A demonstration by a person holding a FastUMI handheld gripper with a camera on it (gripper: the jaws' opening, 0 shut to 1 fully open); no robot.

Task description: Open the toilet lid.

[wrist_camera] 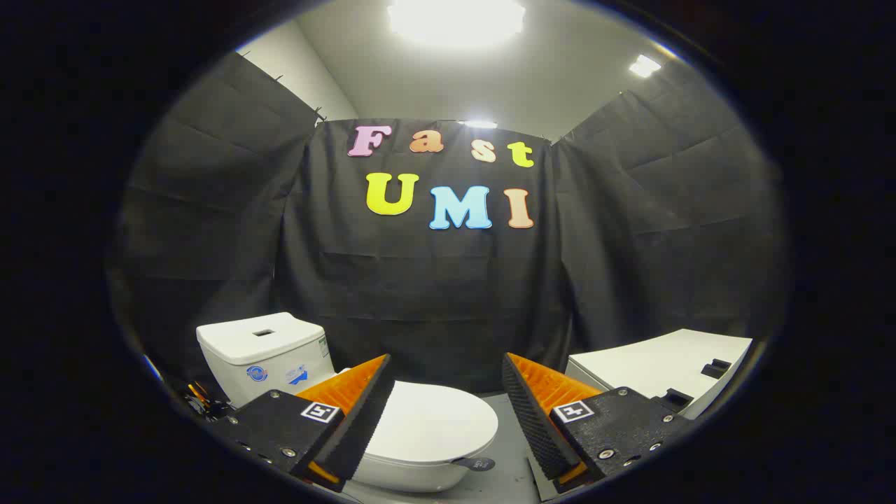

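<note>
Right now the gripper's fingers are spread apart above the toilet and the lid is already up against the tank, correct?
Not quite. The gripper view shows the lid down flat over the bowl, not up against the tank. The rest holds: the gripper is open, fingers spread above the toilet, touching nothing.

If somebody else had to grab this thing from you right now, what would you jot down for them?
Gripper: fingers open, holding nothing, raised above the toilet.
Toilet: below and just ahead of the fingers, its lid down flat and closed. Tank sits behind it, beyond the left finger.
A white cabinet stands beyond the right finger.
Done: nothing yet; the lid is untouched.
Left: lower the fingers to the lid's front edge, catch it, and swing it up toward the tank.
</note>
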